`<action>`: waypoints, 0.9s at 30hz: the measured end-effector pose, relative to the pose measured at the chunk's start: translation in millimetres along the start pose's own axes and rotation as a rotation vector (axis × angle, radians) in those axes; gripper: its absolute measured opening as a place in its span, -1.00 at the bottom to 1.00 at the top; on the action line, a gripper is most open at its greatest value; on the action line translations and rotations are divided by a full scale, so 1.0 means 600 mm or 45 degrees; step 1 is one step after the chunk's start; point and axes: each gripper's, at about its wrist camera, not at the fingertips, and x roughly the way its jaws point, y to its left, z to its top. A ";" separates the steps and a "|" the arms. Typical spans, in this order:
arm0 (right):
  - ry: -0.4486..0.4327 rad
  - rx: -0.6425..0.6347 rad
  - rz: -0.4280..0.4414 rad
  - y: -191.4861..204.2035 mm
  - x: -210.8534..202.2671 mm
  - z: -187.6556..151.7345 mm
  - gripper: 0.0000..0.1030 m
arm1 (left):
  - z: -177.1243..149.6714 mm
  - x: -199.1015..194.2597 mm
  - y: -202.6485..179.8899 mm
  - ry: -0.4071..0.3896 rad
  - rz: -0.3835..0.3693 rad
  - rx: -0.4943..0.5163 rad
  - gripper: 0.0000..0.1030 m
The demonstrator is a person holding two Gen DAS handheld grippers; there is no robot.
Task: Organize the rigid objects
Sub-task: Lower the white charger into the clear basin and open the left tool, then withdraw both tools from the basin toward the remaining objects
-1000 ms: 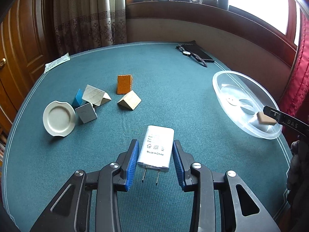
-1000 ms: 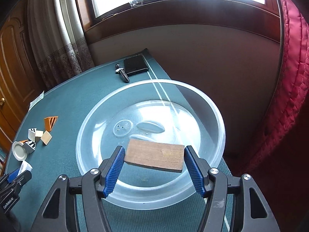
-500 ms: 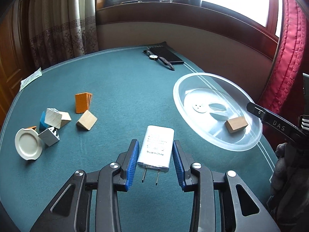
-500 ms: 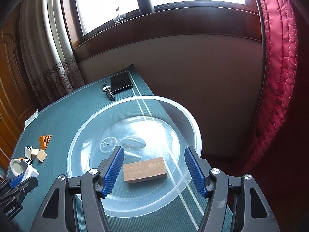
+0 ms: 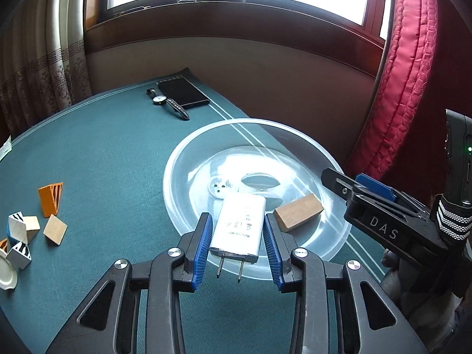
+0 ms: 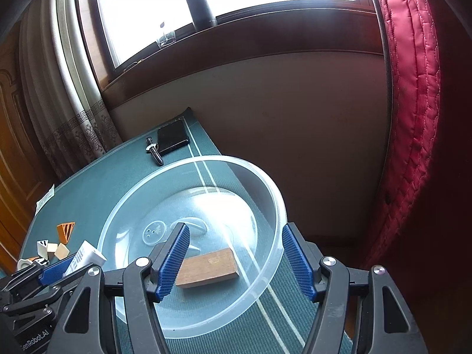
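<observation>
The left gripper (image 5: 237,244) has its blue ribbed pads pressed on both sides of a white rectangular plastic wall charger (image 5: 239,226), with the two metal prongs pointing back toward the camera; the charger hangs above the near rim of a large round clear plastic bowl (image 5: 188,159). The right gripper (image 6: 233,261) stands about half open and holds nothing; its pads are above the near part of the bowl, and the brown rectangular wooden block (image 6: 207,267) lies flat on the bowl's floor under them, close to the left pad but not squeezed. In the left wrist view this block (image 5: 298,211) is at 3 o'clock from the charger, just beside it. The bowl rests on a dark green table cloth (image 5: 103,159) near the white double line at its edge. At 9 o'clock from the bowl, well apart, a group of small wooden wedge blocks (image 5: 35,221) lies on the cloth, with an orange striped wedge (image 5: 50,195) at its far side. At 11 o'clock from the bowl lie a black flat phone (image 5: 183,92) and a black wristwatch (image 5: 165,102), which touch each other.
</observation>
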 end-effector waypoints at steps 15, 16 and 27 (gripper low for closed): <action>0.016 0.027 0.001 -0.011 0.004 -0.002 0.33 | 0.000 0.016 0.003 -0.029 -0.005 -0.039 0.39; 0.019 0.028 0.000 -0.010 0.004 -0.002 0.33 | -0.001 0.013 0.006 -0.033 0.008 -0.039 0.40; 0.026 0.001 0.004 0.001 0.005 -0.008 0.37 | -0.018 -0.003 0.037 -0.042 0.123 -0.085 0.54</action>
